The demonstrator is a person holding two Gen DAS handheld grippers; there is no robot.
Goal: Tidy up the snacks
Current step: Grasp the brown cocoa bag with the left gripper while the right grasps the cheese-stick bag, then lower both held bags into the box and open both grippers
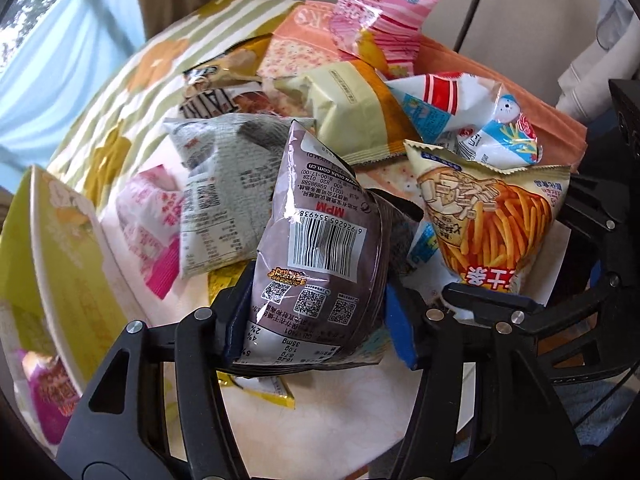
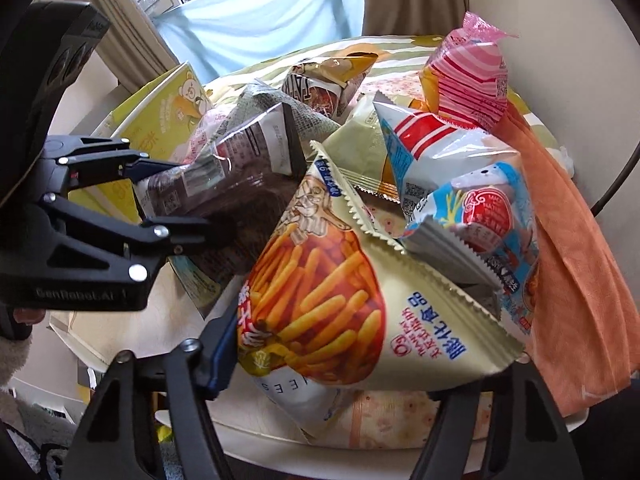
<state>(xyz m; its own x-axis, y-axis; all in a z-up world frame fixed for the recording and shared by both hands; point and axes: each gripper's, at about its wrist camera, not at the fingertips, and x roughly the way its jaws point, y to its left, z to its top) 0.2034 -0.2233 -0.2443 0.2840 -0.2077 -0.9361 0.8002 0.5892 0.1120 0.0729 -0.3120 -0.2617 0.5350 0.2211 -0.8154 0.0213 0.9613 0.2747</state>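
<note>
Snacks heaped on a round table [image 2: 256, 454], two of them lifted clear in a double pick. Brown packet [image 1: 320, 248] clamped at its lower end between the blue pads of the left gripper [image 1: 316, 320], barcode side to the lens, raised over the pile. Fries bag [image 2: 320, 304] pinched by the right gripper [image 2: 348, 364], bottom seam down in the jaws; left pad visible against the bag, right pad hidden behind it, grip judged firm from the way the bag stands. Behind and around: grey newsprint-pattern bag [image 1: 216, 184], pale yellow pouch [image 1: 352, 112], blue-and-white bag [image 2: 460, 184], pink striped bag [image 2: 472, 80] topping the heap, orange cloth [image 2: 580, 248] along one edge, open green-yellow box [image 1: 60, 264] at the table's left side. Best practice for the step, by judgement: hold pressure light, since puffed bags crush and slip; keep both packets apart in the air; carry low, clear of the pile's loose corners; set down flat, probably in the box, before releasing.
</note>
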